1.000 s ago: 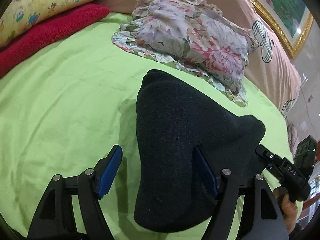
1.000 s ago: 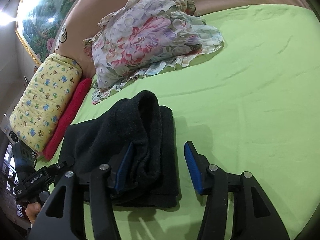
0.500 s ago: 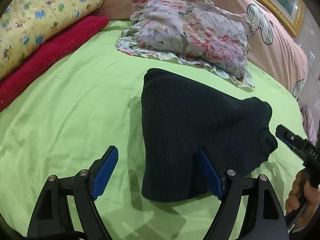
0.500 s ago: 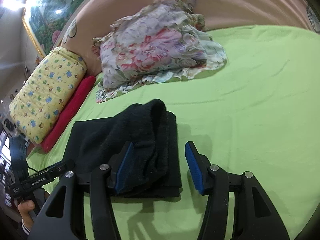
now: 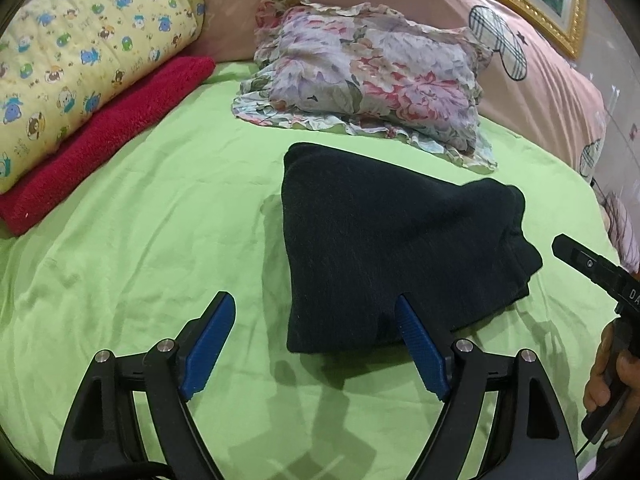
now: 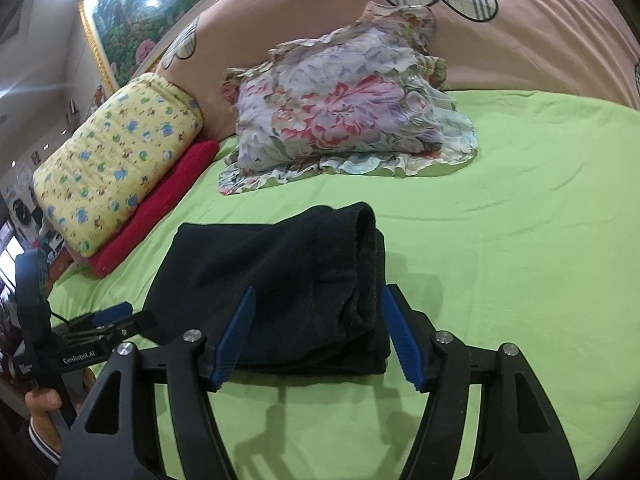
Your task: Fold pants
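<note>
Green bed [image 5: 132, 208] carries the folded pants [image 5: 384, 240] at centre; the left hand-held gripper [image 5: 316, 344] and right hand-held gripper [image 6: 320, 336] gape wide, empty. Right's fingers seem near the 6 o'clock edge: a snag could undo the loose top fold

Black pants [image 5: 384, 240] lie folded into a thick bundle on the bed.

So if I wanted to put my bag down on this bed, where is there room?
The widest bare green sheet lies between the folded black pants and the red towel; another stretch shows on the pants' other side. The head end is crowded: floral pillow and yellow quilt.
</note>
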Demonstrator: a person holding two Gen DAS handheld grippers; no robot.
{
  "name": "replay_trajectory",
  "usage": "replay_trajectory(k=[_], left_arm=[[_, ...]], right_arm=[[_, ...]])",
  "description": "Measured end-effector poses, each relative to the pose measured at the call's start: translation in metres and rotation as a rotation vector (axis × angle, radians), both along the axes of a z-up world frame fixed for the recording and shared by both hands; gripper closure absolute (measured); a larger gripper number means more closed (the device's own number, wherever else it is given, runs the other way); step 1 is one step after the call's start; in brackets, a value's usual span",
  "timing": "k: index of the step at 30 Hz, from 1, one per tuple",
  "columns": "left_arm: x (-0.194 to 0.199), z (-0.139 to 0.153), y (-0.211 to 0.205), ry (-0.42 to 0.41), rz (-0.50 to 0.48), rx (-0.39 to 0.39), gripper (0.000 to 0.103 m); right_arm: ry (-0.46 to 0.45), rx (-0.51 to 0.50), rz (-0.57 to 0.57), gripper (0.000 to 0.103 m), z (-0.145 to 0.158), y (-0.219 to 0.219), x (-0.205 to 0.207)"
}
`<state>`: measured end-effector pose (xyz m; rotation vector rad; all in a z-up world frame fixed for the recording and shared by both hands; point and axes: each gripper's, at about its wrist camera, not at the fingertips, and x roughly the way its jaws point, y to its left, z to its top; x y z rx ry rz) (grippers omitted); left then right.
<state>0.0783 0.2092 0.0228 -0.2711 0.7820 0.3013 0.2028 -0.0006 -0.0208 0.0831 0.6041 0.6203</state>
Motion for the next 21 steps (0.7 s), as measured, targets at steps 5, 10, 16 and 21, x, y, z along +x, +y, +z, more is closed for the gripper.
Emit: replay_trajectory(k=[5,10,16,21], left_arm=[[-0.005,0.000,-0.016,0.008,-0.048,0.052,0.019],[-0.012,-0.005,-0.034,0.025,-0.102,0.101,0.019],[-0.020,-0.009,-0.049,0.016,-0.133,0.152,0.016],[-0.019,-0.015,-0.052,0.024,-0.140,0.156,0.015]], right_arm=[[-0.026,-0.031,0.046,0.028,-0.002,0.004,-0.011],[-0.062,-0.066,0.119,0.022,-0.002,0.011,-0.024],[-0.085,-0.108,0.188,0.018,-0.008,0.021,-0.035],[-0.097,-0.145,0.205,0.016,-0.013,0.029,-0.037]])
